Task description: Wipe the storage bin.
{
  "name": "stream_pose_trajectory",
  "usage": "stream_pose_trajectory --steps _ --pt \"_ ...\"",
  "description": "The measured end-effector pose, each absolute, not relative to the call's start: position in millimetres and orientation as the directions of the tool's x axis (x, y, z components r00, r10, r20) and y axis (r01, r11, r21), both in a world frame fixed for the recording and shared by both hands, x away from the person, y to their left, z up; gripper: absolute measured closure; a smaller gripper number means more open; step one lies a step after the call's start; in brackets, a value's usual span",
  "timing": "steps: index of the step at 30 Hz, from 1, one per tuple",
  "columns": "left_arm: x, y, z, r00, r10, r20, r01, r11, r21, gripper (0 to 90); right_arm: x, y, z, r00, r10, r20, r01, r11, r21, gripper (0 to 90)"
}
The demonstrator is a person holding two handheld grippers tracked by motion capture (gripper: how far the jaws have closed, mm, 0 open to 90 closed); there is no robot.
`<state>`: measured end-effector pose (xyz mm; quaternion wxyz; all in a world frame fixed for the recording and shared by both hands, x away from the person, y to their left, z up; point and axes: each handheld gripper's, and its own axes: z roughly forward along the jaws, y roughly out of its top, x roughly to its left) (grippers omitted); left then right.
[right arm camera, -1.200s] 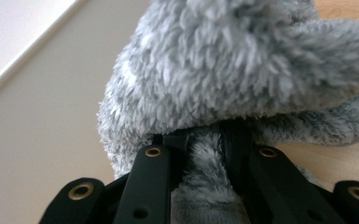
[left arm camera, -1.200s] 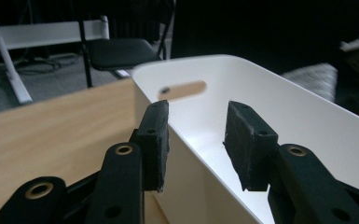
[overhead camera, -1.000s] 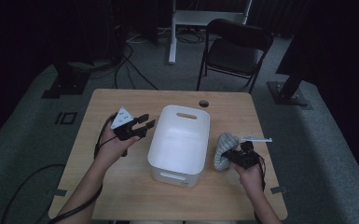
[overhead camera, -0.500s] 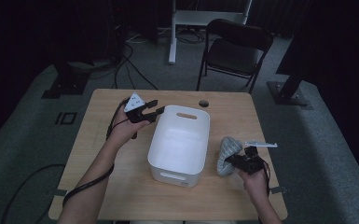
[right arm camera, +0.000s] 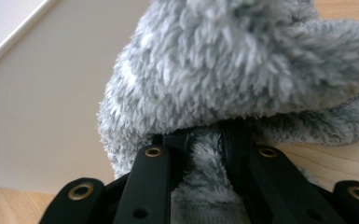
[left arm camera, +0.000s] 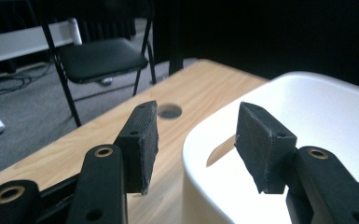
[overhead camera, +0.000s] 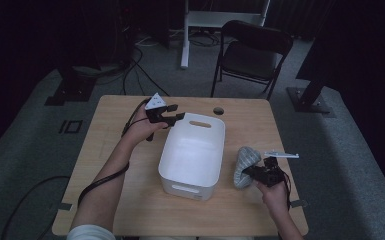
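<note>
A white plastic bin stands in the middle of the wooden table. My left gripper hovers at the bin's far left corner. Its jaws have just been opening and stand apart, one over the table, one over the bin's rim by the handle slot, pressing on nothing. To the right of the bin lies a grey fluffy cloth. My right gripper is shut on a fold of the fluffy cloth, close to the bin's wall.
A round cable hole is in the table's far edge. Beyond the table stand a black folding chair and a white stand leg. Cables lie on the floor at the far left.
My left gripper has moved from the bin's left side toward its far left corner, and its jaws stand wider. The right gripper and the cloth have stayed put.
</note>
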<state>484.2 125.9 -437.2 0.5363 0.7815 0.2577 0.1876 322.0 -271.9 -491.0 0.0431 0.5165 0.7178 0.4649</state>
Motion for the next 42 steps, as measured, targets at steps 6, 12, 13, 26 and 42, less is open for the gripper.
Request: stream_pose_trajectory --steps 6,12,13,26,42 --pt "489.4 120.9 -445.3 0.805 0.591 -0.048 0.256 -0.273 0.927 56.5 322.2 -272.8 -490.7 -0.464 0.78 0.419 0.7 0.032 0.714 76.4" --pt "491.6 118.7 -449.8 0.792 0.608 -0.053 0.279 -0.284 0.917 77.1 322.9 -274.2 -491.6 -0.458 0.781 0.424 0.703 0.026 0.711 76.5" --pt "491.6 119.4 -449.5 0.785 0.615 -0.074 0.299 -0.272 0.915 80.4 323.1 -274.2 -491.7 -0.459 0.781 0.423 0.703 0.028 0.711 76.5" --pt "467.1 139.2 -446.7 0.697 0.717 -0.015 0.312 -0.285 0.906 81.4 322.8 -273.9 -490.1 -0.459 0.785 0.417 0.697 0.027 0.717 76.5" --pt "466.0 163.3 -447.3 0.745 0.665 -0.05 0.272 -0.234 0.933 66.7 322.9 -269.9 -489.3 -0.462 0.783 0.417 0.696 0.028 0.717 76.4"
